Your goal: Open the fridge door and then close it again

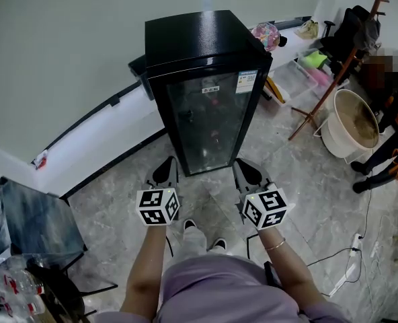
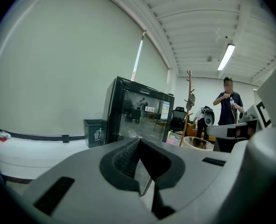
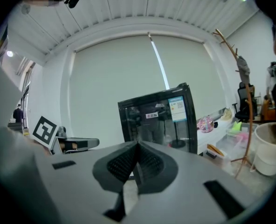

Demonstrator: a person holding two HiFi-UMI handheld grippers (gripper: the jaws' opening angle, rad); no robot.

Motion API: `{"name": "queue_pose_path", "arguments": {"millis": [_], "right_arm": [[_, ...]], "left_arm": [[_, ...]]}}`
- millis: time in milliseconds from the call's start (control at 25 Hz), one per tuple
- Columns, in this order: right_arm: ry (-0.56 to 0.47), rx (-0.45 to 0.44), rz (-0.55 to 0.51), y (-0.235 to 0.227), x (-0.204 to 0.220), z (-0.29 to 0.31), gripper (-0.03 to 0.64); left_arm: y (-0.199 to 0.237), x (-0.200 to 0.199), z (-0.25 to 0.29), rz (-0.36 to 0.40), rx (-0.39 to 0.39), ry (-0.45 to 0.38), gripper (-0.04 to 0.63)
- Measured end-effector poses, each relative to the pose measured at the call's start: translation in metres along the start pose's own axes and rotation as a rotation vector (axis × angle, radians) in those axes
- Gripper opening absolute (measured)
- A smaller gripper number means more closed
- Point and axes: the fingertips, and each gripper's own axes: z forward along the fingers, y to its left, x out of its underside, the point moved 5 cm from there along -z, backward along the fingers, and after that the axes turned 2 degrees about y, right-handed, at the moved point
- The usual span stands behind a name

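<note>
A small black fridge (image 1: pixel 202 79) with a glass door (image 1: pixel 212 123) stands on the marble floor against the wall, its door closed. It also shows ahead in the left gripper view as the fridge (image 2: pixel 138 111) and in the right gripper view as the fridge (image 3: pixel 159 118). My left gripper (image 1: pixel 167 169) hovers just short of the door's lower left corner, jaws shut on nothing. My right gripper (image 1: pixel 245 170) hangs by the lower right corner, also shut and empty. In the gripper views the left gripper (image 2: pixel 139 141) and right gripper (image 3: pixel 138 144) show pads pressed together.
A dark bin (image 1: pixel 140 69) sits left of the fridge. A wooden coat stand (image 1: pixel 333 73), a white bucket (image 1: pixel 350 123) and a person (image 2: pixel 229 106) are to the right. A chair (image 1: pixel 31 224) stands at the left. A power strip with cable (image 1: pixel 353 247) lies on the floor.
</note>
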Motion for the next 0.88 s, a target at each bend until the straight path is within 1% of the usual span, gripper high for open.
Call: {"name": "queue_pose_path", "arguments": {"millis": [360, 880], "right_arm": [[0.001, 0.041, -0.018, -0.010, 0.000, -0.019, 0.003], [0.013, 0.045, -0.018, -0.023, 0.003, -0.040, 0.003]], "left_arm": [[-0.014, 0.007, -0.012, -0.005, -0.011, 0.006, 0.003], [-0.036, 0.011, -0.015, -0.001, -0.012, 0.003, 0.003]]}}
